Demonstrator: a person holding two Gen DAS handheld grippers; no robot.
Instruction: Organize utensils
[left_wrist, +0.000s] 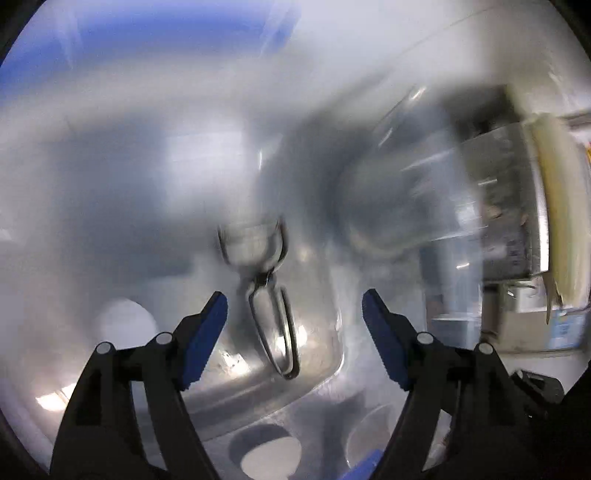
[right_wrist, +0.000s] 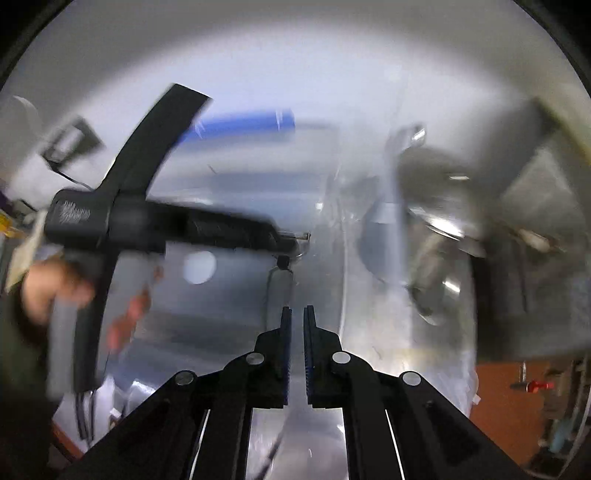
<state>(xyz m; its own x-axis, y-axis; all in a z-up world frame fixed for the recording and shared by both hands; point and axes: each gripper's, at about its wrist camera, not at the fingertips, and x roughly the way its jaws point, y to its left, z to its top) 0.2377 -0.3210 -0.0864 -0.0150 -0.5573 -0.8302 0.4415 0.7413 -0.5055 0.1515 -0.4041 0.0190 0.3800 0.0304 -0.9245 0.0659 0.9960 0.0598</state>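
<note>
Two grippers: left gripper (left_wrist: 294, 301) spread wide over a metal utensil (left_wrist: 273, 325), right gripper (right_wrist: 297, 314) nearly closed, empty; no legible writing.

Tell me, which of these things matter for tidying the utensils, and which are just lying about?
Part of the job: shiny metal utensil with a looped wire handle; open left tongs; shut right tongs.
Just lying about: blurred blue strip; small red valve handle; cream-coloured board.
</note>
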